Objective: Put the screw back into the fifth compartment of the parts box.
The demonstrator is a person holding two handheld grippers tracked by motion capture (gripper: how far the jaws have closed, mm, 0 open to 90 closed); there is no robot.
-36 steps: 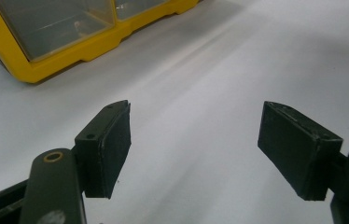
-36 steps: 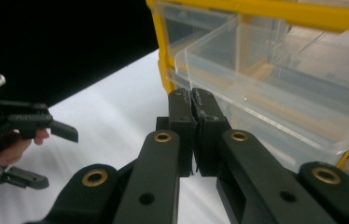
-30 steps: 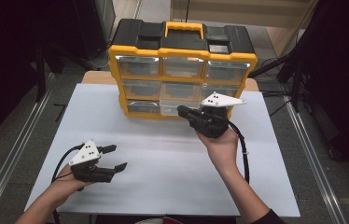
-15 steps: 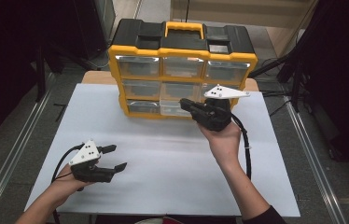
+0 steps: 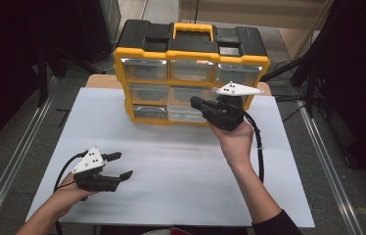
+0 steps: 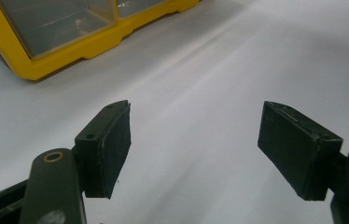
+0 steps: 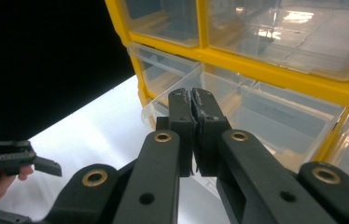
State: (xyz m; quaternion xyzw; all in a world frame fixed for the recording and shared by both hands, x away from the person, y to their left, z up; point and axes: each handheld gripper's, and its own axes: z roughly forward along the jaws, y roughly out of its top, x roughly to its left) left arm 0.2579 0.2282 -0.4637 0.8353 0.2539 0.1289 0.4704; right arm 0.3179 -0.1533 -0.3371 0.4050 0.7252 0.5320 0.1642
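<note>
The right gripper (image 5: 196, 103), jaws pinched shut on nothing, touches the clear plastic drawer (image 5: 186, 112) sticking out of the bottom row of the yellow and black plastic drawer box (image 5: 191, 54). It is probably pushing it in; next comes a straight push. The left gripper (image 5: 121, 165) rests wide open on the white table (image 5: 181, 166).
</note>
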